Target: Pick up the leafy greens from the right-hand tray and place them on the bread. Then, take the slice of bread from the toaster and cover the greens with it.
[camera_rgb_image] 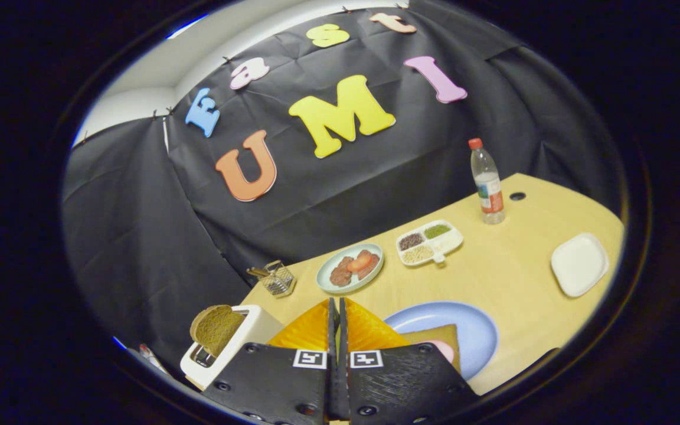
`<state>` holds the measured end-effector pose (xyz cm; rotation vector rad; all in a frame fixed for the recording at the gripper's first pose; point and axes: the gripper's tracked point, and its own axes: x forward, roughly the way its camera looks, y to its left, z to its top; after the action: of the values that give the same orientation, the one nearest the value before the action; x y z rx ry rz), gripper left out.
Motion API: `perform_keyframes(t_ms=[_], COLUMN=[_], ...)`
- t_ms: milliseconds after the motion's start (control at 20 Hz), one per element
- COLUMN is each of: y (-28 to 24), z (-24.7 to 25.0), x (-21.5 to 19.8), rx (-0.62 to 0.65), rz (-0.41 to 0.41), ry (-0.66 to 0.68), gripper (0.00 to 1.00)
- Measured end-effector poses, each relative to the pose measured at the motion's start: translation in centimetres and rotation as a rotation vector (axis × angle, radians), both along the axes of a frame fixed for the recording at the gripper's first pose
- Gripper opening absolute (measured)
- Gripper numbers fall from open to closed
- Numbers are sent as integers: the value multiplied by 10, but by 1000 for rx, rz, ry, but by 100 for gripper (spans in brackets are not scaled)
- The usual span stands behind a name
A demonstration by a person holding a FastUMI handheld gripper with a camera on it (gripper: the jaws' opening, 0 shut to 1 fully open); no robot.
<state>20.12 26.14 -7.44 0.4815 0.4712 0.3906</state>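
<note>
Hovering over the near end of the table (pixel 511 283), the gripper (pixel 337 307) has its 2 fingers pressed together with nothing between them, so the first pick seems not yet made. At about 9 o'clock of the fingertips stands a white, boxy toaster (pixel 231 348) with a coarse brown bread slice (pixel 216 327) sticking out of its slot, and at 11 o'clock sits a small wire basket (pixel 277 278). At 12 o'clock a pale round plate (pixel 350 268) carries reddish, lumpy pieces, and at 1 o'clock a white divided tray (pixel 430 242) holds 3 grainy heaps, dark, tan and green. Just beside the fingers at 3 o'clock lies a smooth blue plate (pixel 464 324) with a flat slice of bread (pixel 437 336) topped by something pink. Further round, a clear plastic bottle (pixel 487 183) with a red cap stands upright at 2 o'clock, and a white, square, glossy dish (pixel 579 264) lies at the far right; I cannot make out leafy greens on it. To do this step well, I would open the fingers wide, approach the right-hand tray from above, and pinch soft leaves lightly so they do not tear.
</note>
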Motion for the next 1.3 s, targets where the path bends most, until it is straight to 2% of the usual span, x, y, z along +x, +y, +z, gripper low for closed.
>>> perform_keyframes(t_ms=[200, 500, 800, 950, 1250, 1300], y=[-21, -74, -100, -106, -124, -125], z=[-33, -55, -91, -96, -67, -57], x=[12, 24, 23, 21, 8, 5], rx=[26, -40, -165, -210, -270, -289], rz=[-55, -122, -97, -92, -148, -150], ry=[62, 71, 125, 132, 47, 14], gripper=[0, 0, 2, 17, 68, 80])
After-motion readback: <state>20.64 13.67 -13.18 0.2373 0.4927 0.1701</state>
